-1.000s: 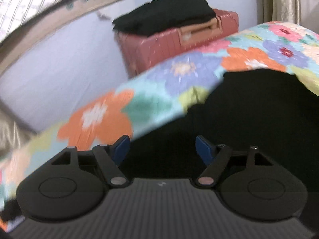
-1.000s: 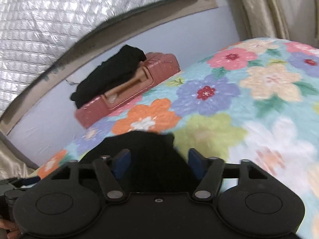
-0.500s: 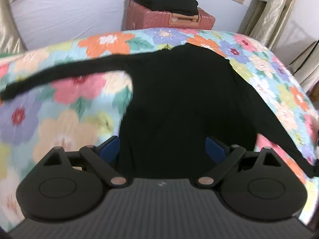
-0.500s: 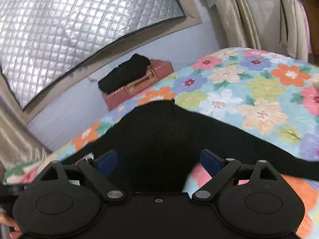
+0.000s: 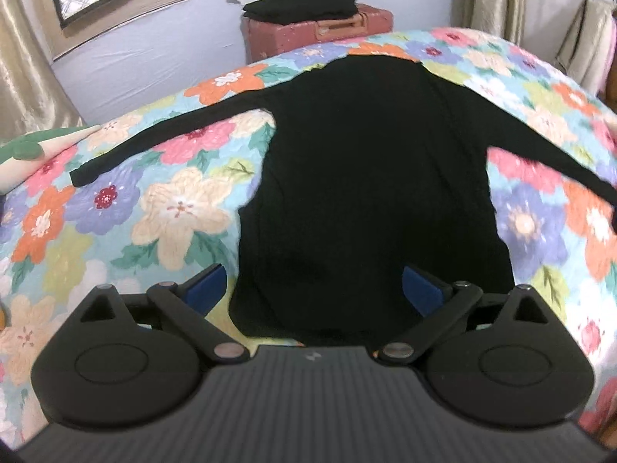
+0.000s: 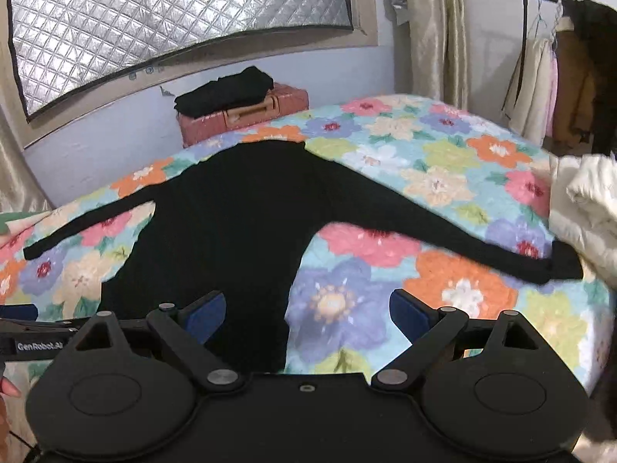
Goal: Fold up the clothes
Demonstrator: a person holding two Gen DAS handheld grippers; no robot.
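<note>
Black top point(image 5: 366, 177) — flat on bedspread point(image 5: 173, 208), sleeves spread

1. Left gripper point(image 5: 314, 287): jaws spread wide, having just been opening further. Nothing between the blue pads point(image 5: 204, 283). Angled downward.
2. Right gripper point(image 6: 306, 310): jaws wide apart, nothing clamped between them. Blue pads point(image 6: 408, 314) clear. Angled downward.
3. Right wrist view, lower left edge: a fingertip point(image 6: 8, 387) of the person's hand shows; the rest is out of frame.
</note>
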